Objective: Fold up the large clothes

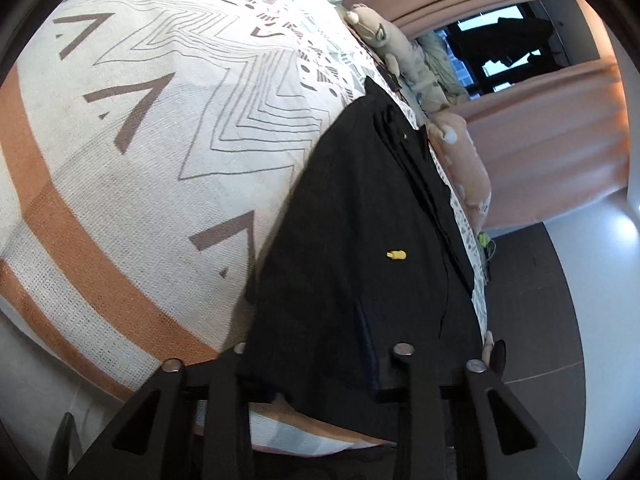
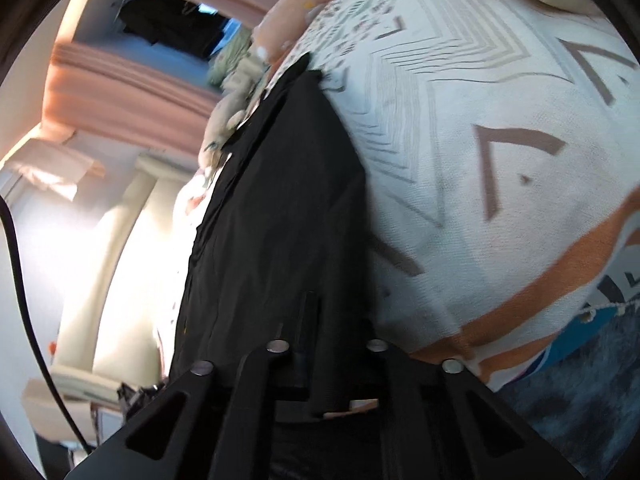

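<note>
A large black garment [image 1: 360, 216] with a small yellow tag [image 1: 396, 255] lies lengthwise on a patterned bedspread [image 1: 140, 140]. My left gripper [image 1: 322, 354] is at its near end, and the black cloth runs between the fingers [image 1: 404, 356]; it looks shut on the garment's edge. In the right wrist view the same garment [image 2: 280, 208] stretches away over the bedspread [image 2: 480, 160]. My right gripper [image 2: 328, 350] is also at a near edge, with black cloth bunched between its fingers [image 2: 278, 350].
Plush toys [image 1: 416, 64] and a peach pillow [image 1: 468, 168] lie along the bed's far side. Pink curtains [image 1: 552, 148] frame a dark window [image 1: 504, 40]. Dark floor [image 1: 532, 304] lies beside the bed. A cream chair [image 2: 112, 248] and a black cable [image 2: 20, 280] are at left.
</note>
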Motion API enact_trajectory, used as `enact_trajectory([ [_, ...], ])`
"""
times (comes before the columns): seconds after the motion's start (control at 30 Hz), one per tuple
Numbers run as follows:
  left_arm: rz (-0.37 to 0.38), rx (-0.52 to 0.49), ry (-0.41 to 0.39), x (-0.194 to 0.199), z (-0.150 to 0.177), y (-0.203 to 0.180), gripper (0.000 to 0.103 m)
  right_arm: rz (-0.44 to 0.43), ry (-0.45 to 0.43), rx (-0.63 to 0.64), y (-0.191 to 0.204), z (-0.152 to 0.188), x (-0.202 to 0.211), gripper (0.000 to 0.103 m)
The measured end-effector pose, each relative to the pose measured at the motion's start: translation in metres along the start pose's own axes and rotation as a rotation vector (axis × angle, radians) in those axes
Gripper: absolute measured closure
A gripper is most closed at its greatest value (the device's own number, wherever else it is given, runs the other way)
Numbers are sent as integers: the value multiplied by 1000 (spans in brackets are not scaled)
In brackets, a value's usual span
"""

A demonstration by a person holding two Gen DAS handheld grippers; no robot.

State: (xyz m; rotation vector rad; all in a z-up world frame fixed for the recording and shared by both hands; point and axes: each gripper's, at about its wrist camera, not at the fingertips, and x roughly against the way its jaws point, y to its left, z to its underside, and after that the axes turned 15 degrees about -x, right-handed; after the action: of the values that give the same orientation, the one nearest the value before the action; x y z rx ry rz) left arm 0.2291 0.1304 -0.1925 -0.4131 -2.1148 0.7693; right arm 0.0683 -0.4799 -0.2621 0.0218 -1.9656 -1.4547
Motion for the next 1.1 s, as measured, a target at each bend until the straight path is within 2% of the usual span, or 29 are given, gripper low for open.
enact_trajectory([
  [0.03, -27, 13, -5, 2, 1, 2, 99, 1, -11, 5, 1, 0, 2, 97],
  [0.13, -14, 42, -38, 10, 5, 5, 101, -13, -35, 19, 6, 0, 11, 98],
  [0.33, 7, 24, -121, 46, 4, -13, 102, -76, -82, 57, 31, 8, 40, 99],
  [0.6, 71, -8, -176, 98, 11, -43, 102, -144, -106, 96, 66, 25, 83, 99],
  [1.1, 179, -47, -343, 224, 27, -98, 102, -309, -179, 199, 126, 70, 182, 99],
])
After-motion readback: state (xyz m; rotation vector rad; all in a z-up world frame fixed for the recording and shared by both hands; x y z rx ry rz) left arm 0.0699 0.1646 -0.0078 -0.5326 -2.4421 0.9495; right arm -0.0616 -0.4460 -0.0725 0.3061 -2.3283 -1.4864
